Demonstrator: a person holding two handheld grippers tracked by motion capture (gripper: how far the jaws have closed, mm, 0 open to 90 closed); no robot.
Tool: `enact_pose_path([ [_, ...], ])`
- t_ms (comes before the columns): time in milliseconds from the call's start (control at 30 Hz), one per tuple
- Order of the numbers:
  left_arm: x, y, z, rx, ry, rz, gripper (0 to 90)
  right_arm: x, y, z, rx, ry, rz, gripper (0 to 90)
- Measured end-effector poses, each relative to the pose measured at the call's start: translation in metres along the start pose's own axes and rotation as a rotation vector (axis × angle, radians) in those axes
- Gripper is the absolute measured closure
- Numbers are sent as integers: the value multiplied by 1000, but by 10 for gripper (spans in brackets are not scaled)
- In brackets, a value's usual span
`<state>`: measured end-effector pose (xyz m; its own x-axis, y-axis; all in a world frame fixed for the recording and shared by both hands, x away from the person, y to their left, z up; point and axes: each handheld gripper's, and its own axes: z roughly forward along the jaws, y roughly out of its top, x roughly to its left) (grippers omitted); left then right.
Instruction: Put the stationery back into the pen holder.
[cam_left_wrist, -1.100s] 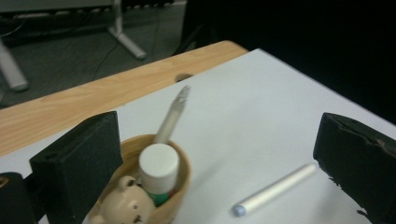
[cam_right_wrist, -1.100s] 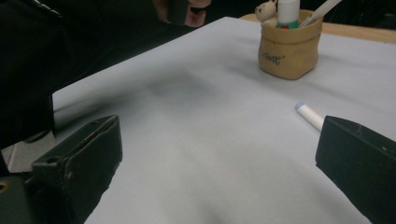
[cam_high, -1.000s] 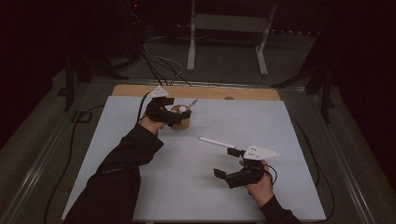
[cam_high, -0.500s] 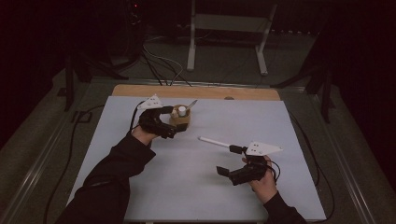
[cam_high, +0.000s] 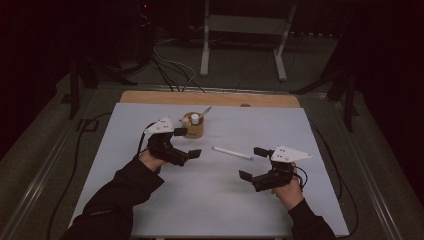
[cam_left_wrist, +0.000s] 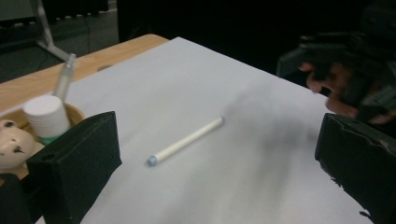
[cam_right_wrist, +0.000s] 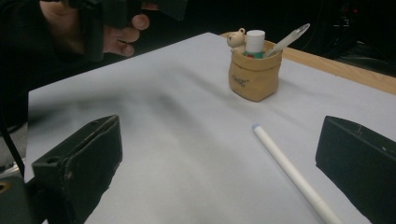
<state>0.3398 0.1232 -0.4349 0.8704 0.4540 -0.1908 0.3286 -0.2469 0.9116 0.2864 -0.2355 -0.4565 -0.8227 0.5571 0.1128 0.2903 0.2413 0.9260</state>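
Observation:
A small tan pouch (cam_high: 194, 130) stands at the far middle of the white mat and holds a white-capped tube, a bear figure and a silver pen. A white pen (cam_high: 231, 152) lies flat on the mat in front of it. My left gripper (cam_high: 186, 143) hovers open just near-left of the pouch, with its jaws wide apart and nothing between them. It faces the white pen (cam_left_wrist: 187, 141), with the pouch (cam_left_wrist: 74, 114) at its left. My right gripper (cam_high: 253, 163) is open beside the pen's right end. It looks at the pen (cam_right_wrist: 289, 172) and the pouch (cam_right_wrist: 254, 77).
The white mat (cam_high: 150, 210) covers most of the table, with a wooden strip (cam_high: 150, 96) along the far edge. Cables and a metal stand (cam_high: 205, 45) lie on the floor beyond. Each gripper view shows the other hand (cam_left_wrist: 343, 81), (cam_right_wrist: 112, 32) farther off.
My left gripper has drawn back from the pouch toward the near side and turned toward the pen. The pouch and the pen stay put. My right gripper has shifted slightly.

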Motion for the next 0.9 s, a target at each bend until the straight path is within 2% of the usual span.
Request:
enact_pose_path([
  [100, -5, -6, -2, 1, -9, 0, 8, -6, 3, -1, 10, 29, 1, 25],
  [267, -10, -16, -7, 9, -18, -3, 8, -14, 5, 2, 49, 67, -27, 25],
  [433, -14, -25, -10, 12, -29, -5, 7, -23, 2, 6, 84, 83, -13, 17],
  [667, -22, -38, -13, 17, -47, -8, 8, -37, -2, 11, 132, 71, -5, 17],
  [900, -27, -50, -14, 18, -55, -12, 8, -49, -6, 18, 191, 99, -34, 20],
])
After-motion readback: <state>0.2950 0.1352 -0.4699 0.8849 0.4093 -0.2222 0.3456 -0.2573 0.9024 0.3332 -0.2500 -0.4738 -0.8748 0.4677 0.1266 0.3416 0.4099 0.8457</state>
